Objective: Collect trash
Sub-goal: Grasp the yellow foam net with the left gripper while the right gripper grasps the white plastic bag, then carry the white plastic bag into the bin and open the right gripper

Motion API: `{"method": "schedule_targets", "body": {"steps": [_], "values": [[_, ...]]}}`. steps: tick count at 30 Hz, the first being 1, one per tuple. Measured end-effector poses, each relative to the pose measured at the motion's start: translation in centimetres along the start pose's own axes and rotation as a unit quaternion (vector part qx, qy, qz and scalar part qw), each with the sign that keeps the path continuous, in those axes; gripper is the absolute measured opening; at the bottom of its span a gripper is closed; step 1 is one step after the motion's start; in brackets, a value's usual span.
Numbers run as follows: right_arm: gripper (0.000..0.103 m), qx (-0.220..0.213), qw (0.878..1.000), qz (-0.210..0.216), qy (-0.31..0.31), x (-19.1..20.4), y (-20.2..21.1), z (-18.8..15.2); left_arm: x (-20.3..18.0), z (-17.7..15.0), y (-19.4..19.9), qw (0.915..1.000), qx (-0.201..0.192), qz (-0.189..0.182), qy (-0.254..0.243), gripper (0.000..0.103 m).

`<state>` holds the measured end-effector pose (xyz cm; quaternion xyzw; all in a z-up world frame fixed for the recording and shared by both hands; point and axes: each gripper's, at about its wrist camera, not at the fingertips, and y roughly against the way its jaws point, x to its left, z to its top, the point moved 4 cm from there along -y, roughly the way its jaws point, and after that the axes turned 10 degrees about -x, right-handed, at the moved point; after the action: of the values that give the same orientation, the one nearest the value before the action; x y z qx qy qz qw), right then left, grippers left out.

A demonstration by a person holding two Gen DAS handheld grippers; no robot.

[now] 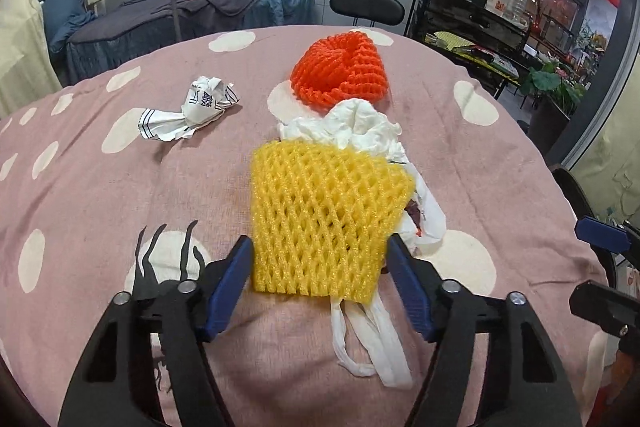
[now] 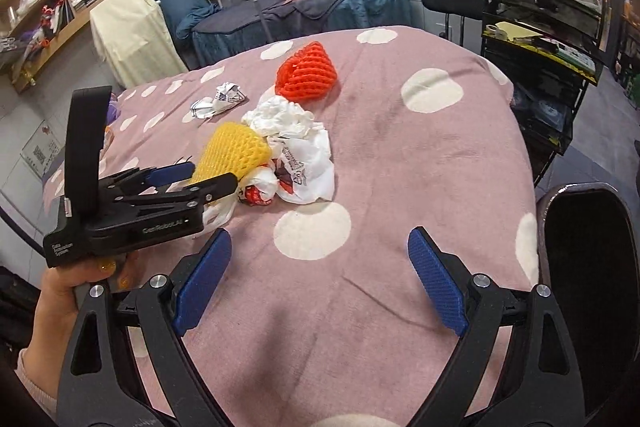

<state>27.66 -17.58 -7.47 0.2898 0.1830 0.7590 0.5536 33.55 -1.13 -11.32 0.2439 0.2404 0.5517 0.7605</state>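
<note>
A yellow foam net (image 1: 324, 215) lies on the pink spotted cloth (image 1: 100, 207), on top of a white plastic bag (image 1: 372, 339). My left gripper (image 1: 320, 247) has both blue pads against the net's sides and is shut on it. The right wrist view shows the same grip (image 2: 210, 175) on the net (image 2: 234, 151). Behind it lie crumpled white tissue (image 1: 352, 127), an orange foam net (image 1: 340, 69) and a crumpled printed wrapper (image 1: 200, 107). My right gripper (image 2: 320, 243) hovers open over bare cloth to the right, with nothing between its fingers.
A printed white bag (image 2: 308, 167) and a small red-and-white wad (image 2: 256, 193) lie beside the yellow net. A black shelf cart (image 2: 540, 47) and a black chair (image 2: 452, 1) stand beyond the far edge. A dark seat (image 2: 588, 247) is at the right edge.
</note>
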Motion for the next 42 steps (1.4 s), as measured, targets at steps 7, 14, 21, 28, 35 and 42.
{"method": "schedule_targets", "body": {"steps": [7,14,21,28,35,42], "values": [[0.089,0.033,0.999,0.018,0.015,1.7,-3.4,0.5,2.2,-0.2,1.4,0.9989,-0.019,-0.006,0.042,0.021],[0.087,0.076,0.996,0.019,0.041,4.0,-7.8,1.5,4.7,-1.0,5.3,0.9938,-0.06,0.008,0.094,0.02],[0.058,0.13,0.99,0.025,0.04,5.3,-12.4,1.2,4.6,-1.4,7.3,0.9924,-0.082,0.027,0.088,0.02],[0.021,0.118,0.992,0.029,0.026,4.9,-11.8,0.8,4.3,-2.2,7.8,0.9913,-0.083,0.018,0.1,0.02],[0.021,0.07,0.997,0.029,0.021,3.8,-6.1,0.2,3.2,-3.2,8.8,0.9903,-0.088,0.01,0.108,0.02],[0.021,0.006,1.0,-0.001,0.023,2.3,-0.7,-0.3,1.4,-3.9,10.1,0.9895,-0.095,0.002,0.109,0.02]]}}
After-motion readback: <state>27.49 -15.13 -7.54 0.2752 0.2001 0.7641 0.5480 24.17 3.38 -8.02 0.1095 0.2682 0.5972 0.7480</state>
